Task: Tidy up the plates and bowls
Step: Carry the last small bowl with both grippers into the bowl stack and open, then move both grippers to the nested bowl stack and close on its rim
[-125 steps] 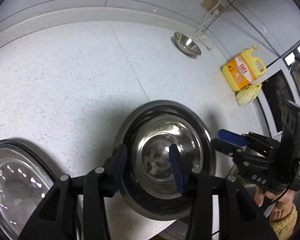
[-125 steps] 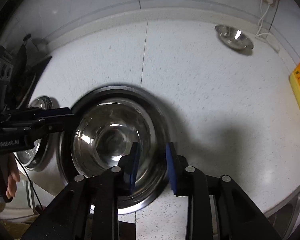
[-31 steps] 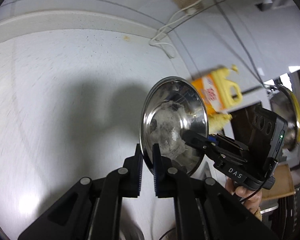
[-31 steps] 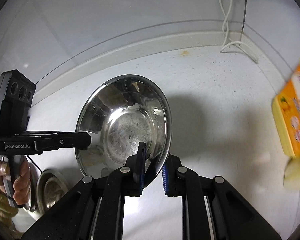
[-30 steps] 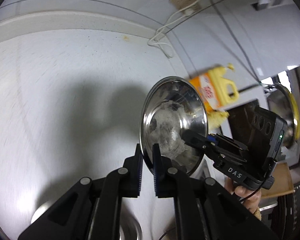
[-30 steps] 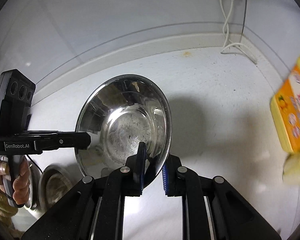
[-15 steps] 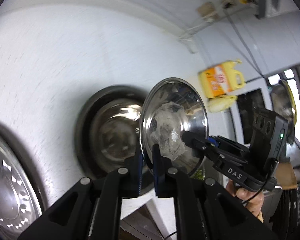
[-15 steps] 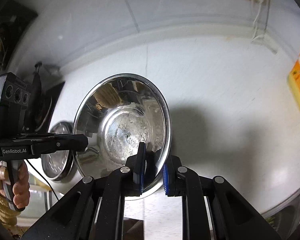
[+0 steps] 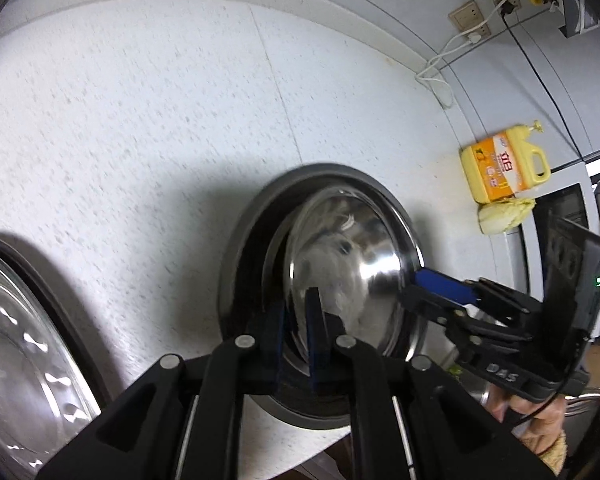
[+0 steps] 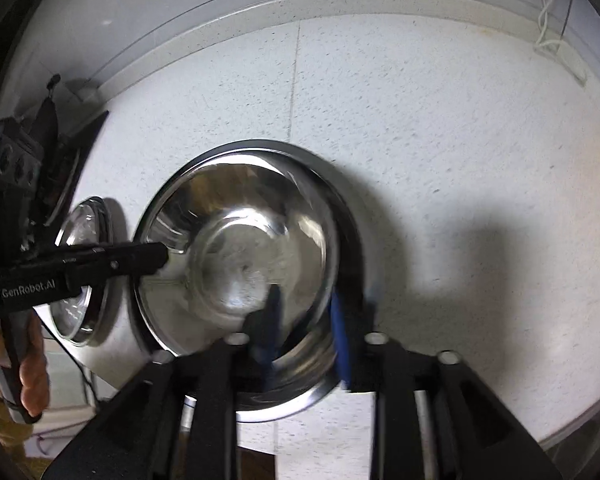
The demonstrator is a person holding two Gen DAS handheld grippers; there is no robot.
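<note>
A small steel bowl (image 9: pixel 352 272) (image 10: pixel 240 256) hangs tilted, low inside a wide dark-rimmed steel bowl (image 9: pixel 240 248) (image 10: pixel 350 216) that stands on the white counter. My left gripper (image 9: pixel 296 316) (image 10: pixel 160 256) is shut on the small bowl's left rim. At the opposite rim my right gripper (image 10: pixel 306 326) (image 9: pixel 424 292) has its jaws opening. The rim still runs between its blue pads (image 10: pixel 338 332), with a gap showing. A second shiny steel dish (image 9: pixel 20 340) (image 10: pixel 80 272) lies on the counter to the left.
A yellow detergent jug (image 9: pixel 504 170) and a cabbage (image 9: pixel 504 218) stand at the counter's right end. A wall socket (image 9: pixel 466 14) with a white cable is behind. Dark utensils (image 10: pixel 48 120) lie at the far left. The counter's front edge (image 9: pixel 300 452) is just below the bowls.
Both grippers brought the small bowl from the back right of the counter down into the wide bowl. The right jaws, shut on the rim before, have parted.
</note>
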